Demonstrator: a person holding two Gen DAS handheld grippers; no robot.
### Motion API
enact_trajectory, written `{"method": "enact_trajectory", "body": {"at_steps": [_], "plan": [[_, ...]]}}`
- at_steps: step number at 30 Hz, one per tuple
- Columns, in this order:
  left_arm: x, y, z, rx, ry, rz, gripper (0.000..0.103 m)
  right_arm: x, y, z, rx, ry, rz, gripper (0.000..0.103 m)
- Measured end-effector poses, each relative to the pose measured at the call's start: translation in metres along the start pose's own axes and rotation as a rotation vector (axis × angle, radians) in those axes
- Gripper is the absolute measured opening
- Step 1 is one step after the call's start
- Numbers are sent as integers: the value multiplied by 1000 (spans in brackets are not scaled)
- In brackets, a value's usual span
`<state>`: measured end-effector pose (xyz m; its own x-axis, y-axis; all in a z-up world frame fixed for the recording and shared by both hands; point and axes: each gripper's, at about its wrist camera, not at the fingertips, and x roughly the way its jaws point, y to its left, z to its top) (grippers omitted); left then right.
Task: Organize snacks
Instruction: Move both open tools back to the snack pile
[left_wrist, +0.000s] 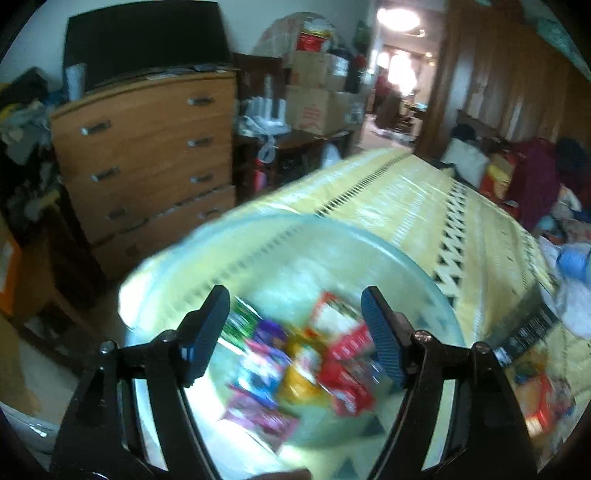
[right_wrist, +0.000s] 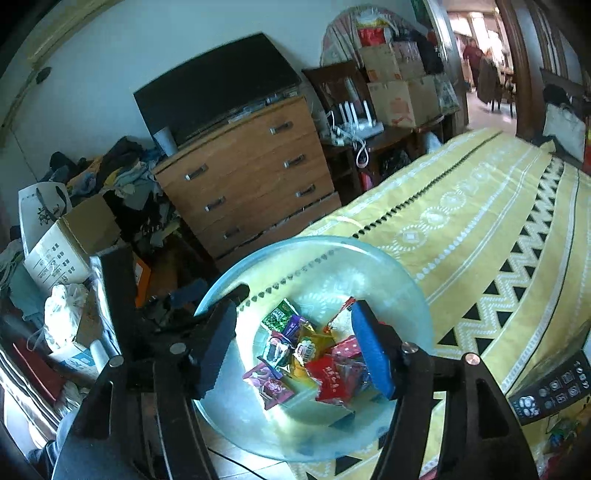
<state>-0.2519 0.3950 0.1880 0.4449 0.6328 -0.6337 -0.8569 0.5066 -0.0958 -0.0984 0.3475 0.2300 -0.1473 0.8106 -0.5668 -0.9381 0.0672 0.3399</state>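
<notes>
Both grippers hang over the clear glass bowl (right_wrist: 399, 295), which sits at the near corner of the bed, on the yellow patterned bedspread (right_wrist: 480, 221).

The right gripper (right_wrist: 295, 350) has its jaws spread wide, released, blue pads well apart and pressing on nothing. Between them, lower down in the bowl, lies the heap of snack packets (right_wrist: 310, 358): a green one (right_wrist: 279, 314) at the far side, a purple one (right_wrist: 293, 326) beside it, a yellow one (right_wrist: 308, 349) in the middle, red ones (right_wrist: 330, 378) to the right and a dark pink one (right_wrist: 269, 386) nearest the camera. No pad touches a packet.

The left gripper (left_wrist: 295, 332) reads the same: jaws parted, nothing clasped. Its picture is smeared with blur, so the packets (left_wrist: 295, 365) show only as patches of colour inside the bowl (left_wrist: 406, 266), framed between the two blue pads.

Past the bowl stands a wooden chest of drawers (right_wrist: 251, 177) with a dark flat screen (right_wrist: 221, 81) on top. To the right, on the bedspread, lies a black remote control (right_wrist: 550, 387).
</notes>
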Motion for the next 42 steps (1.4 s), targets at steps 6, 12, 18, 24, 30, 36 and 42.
{"method": "enact_trajectory", "body": {"at_steps": [6,12,18,24,30,36,42], "plan": [[23,-42,-50,156,86,-115,74,-88,-49,-71,69,-138,-126,95],[50,-85,-57,264,110,-101,73,-151,-105,-156,243,-145,-231,95],[54,-126,-67,340,101,-56,71,-194,-141,-237,387,-116,-295,95],[28,-153,-81,260,86,-100,70,-241,-163,-282,457,-130,-348,95],[14,-181,-114,231,126,-76,71,-272,-173,-301,503,-170,-357,95],[13,-186,-114,201,141,-54,71,-294,-180,-321,535,-186,-367,95],[-2,-195,-118,202,114,-60,71,-319,-187,-340,566,-223,-413,95]]}}
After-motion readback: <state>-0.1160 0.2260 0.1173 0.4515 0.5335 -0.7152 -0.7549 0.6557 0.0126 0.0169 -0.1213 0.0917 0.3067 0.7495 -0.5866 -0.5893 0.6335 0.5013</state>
